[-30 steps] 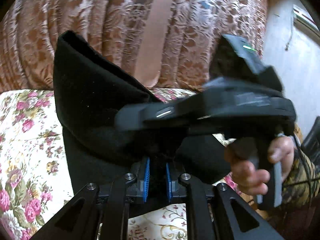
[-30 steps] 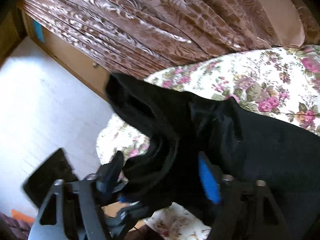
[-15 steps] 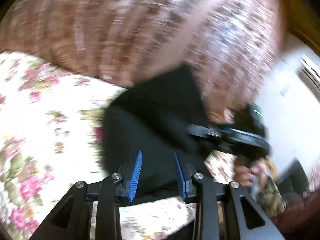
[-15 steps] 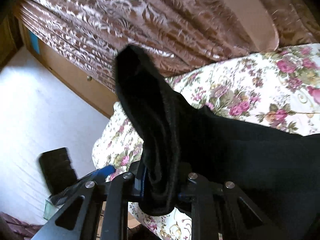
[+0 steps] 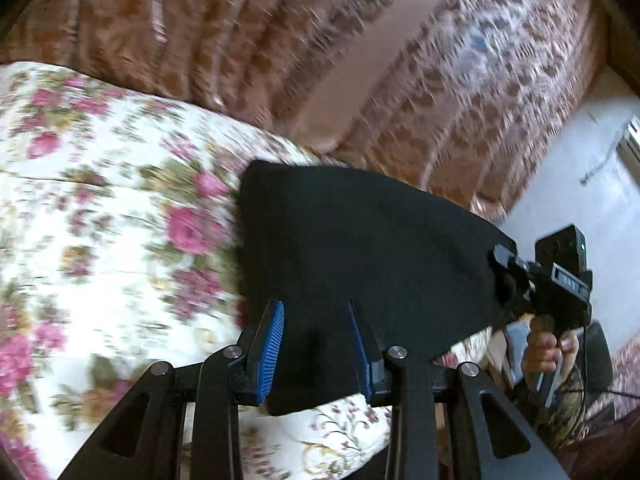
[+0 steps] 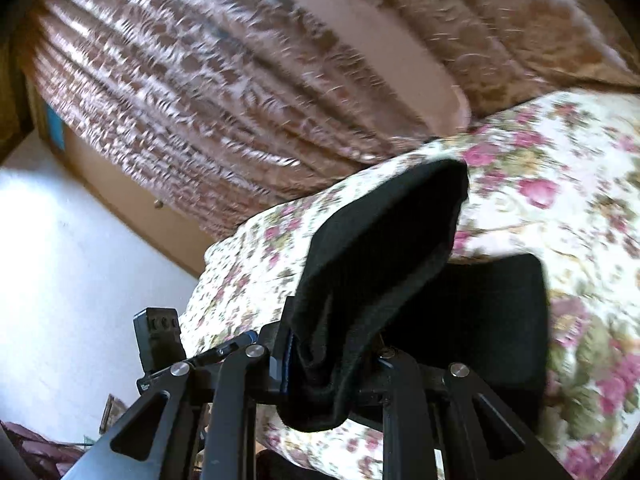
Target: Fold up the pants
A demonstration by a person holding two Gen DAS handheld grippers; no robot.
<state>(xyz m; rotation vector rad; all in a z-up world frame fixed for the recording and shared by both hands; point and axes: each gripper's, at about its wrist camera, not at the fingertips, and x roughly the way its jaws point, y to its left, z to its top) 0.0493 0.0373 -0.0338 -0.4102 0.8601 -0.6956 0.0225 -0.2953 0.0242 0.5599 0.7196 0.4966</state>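
Pants (image 5: 360, 248): black, soft, limp, light by judgement; best taken at edge or corner, thick folds bunched. Spread across floral bed (image 5: 100, 220), centre of left view. Left gripper (image 5: 316, 344): jaws parted, cloth between, pads not pressing. Right gripper (image 6: 332, 364), lower centre: clamped on bunched pant edge, fabric draped upward.

The left tool (image 5: 316, 344) points downward with its blue pads (image 5: 272, 346) parted. The right tool (image 6: 332, 354) is clamped on a fold of black pants (image 6: 380, 248); a hand (image 5: 550, 346) grips its handle.
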